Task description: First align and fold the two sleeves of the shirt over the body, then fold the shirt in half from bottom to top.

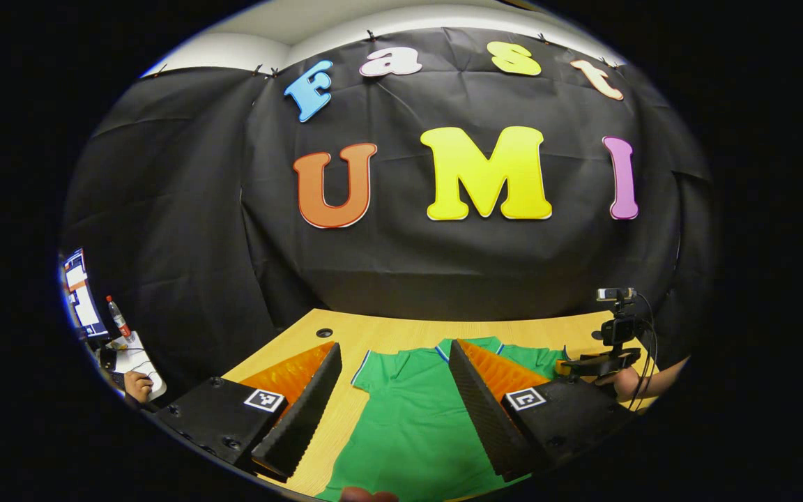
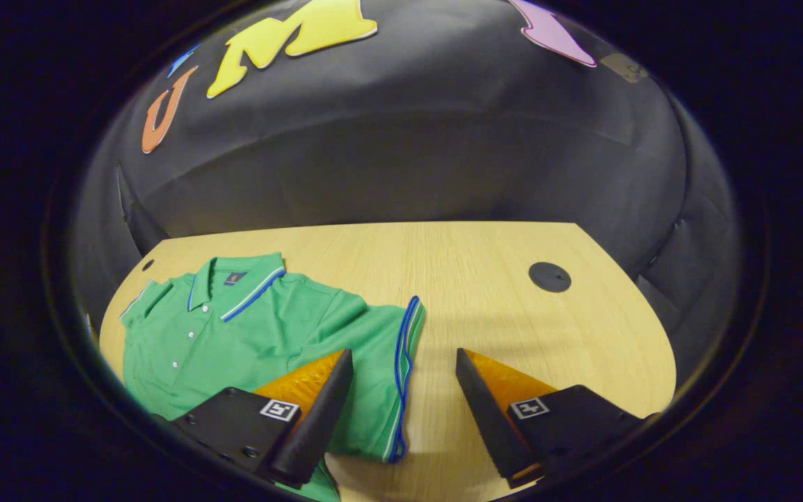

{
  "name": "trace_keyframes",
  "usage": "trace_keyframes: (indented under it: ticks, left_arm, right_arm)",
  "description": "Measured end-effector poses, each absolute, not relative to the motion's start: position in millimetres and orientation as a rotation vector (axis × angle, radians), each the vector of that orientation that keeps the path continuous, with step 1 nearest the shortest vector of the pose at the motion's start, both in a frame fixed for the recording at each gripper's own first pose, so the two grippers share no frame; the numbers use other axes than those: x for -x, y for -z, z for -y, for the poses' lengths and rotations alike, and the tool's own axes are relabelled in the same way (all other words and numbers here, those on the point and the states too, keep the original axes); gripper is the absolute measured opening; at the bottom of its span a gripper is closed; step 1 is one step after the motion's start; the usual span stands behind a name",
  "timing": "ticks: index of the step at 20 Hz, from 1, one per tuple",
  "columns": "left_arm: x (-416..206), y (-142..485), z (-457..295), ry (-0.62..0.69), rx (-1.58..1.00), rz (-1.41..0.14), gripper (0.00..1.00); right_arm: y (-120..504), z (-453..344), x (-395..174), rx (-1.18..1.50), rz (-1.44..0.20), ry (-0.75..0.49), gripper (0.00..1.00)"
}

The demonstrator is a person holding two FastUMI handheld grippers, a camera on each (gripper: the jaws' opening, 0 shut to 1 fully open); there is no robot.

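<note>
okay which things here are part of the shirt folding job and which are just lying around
For the job: shirt, its sleeve, left gripper, right gripper, table.

Just there: bottle, monitor, camera stand, table grommet.

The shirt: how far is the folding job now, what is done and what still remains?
Nothing looks done yet. The shirt lies flat on the table, collar away, and the sleeve with the striped cuff is spread out to the side, not over the body. In hand: the right claw is open around that cuff, and the left claw is open above the body. Left to do: both sleeve folds, then the bottom-to-top fold.
</note>
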State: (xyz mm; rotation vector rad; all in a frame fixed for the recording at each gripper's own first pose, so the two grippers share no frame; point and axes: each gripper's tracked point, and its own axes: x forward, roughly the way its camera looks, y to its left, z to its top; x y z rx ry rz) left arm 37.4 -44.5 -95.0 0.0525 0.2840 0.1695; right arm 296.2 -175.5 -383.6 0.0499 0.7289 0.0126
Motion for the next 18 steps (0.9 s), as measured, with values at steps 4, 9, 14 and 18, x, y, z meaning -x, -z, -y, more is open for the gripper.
trace_keyframes:
  ticks: [4,9,14,18]
  left_arm:
    - [-37,100,38,-0.187,-0.052,-0.308,0.99]
    - [-32,102,30,-0.2,-0.044,-0.318,0.99]
    - [-31,102,16,-0.221,-0.037,-0.32,0.99]
    - [-27,97,5,-0.229,-0.023,-0.313,0.99]
  right_arm:
    - [385,172,-300,-0.027,-0.74,-0.01,0.48]
    - [376,169,-302,-0.134,-0.737,0.007,0.02]
    - [339,160,-303,-0.15,-0.676,-0.007,0.02]
    - [311,127,-307,-0.164,-0.659,-0.039,0.02]
